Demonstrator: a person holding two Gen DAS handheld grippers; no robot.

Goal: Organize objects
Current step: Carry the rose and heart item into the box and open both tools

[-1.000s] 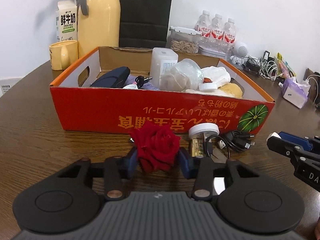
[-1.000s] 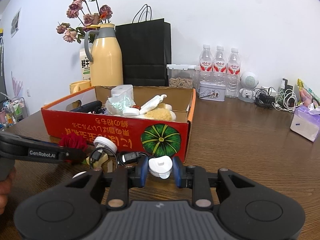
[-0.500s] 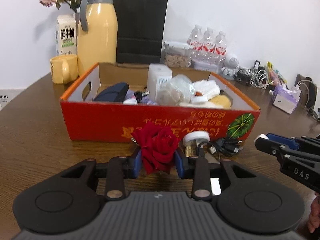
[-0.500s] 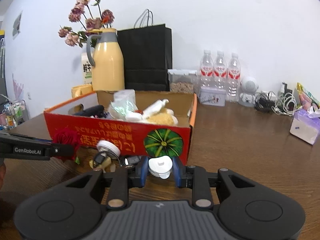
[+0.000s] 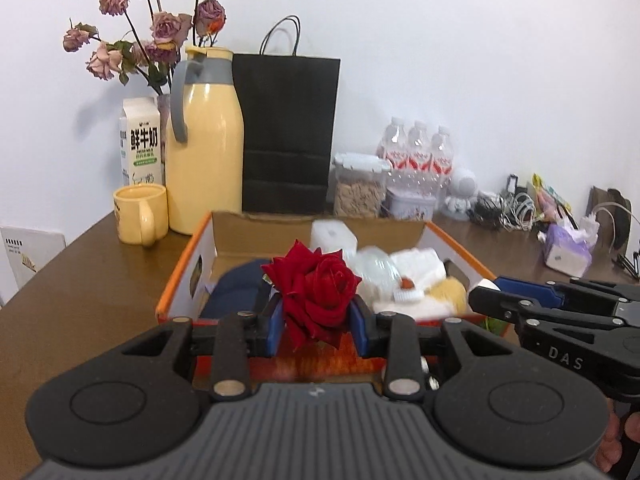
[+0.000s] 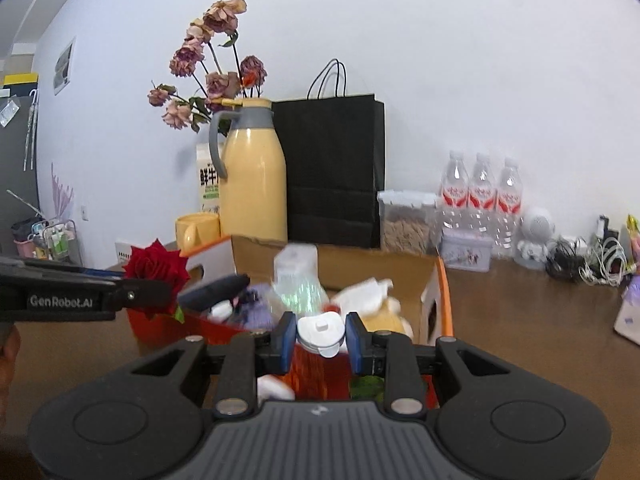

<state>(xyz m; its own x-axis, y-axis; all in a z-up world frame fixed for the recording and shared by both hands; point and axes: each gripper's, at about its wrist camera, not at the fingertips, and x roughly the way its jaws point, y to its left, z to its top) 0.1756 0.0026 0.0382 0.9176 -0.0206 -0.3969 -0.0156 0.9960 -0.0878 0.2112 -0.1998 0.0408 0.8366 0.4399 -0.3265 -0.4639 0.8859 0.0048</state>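
Left claw (image 5: 318,322) grips rose (image 5: 314,294), hiding its stem; right claw (image 6: 321,338) clamps white cap (image 6: 321,330).

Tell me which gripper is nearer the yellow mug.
Left. The left gripper, holding the red rose, is by the box's near corner on the yellow mug side; the right gripper, holding a white cap, sits farther over.

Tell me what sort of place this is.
Probably an office break table or a lived-in room, not a kitchen: a wooden table against a plain wall holds a yellow thermos jug, a milk carton, bottled water and a tangle of charger cables.
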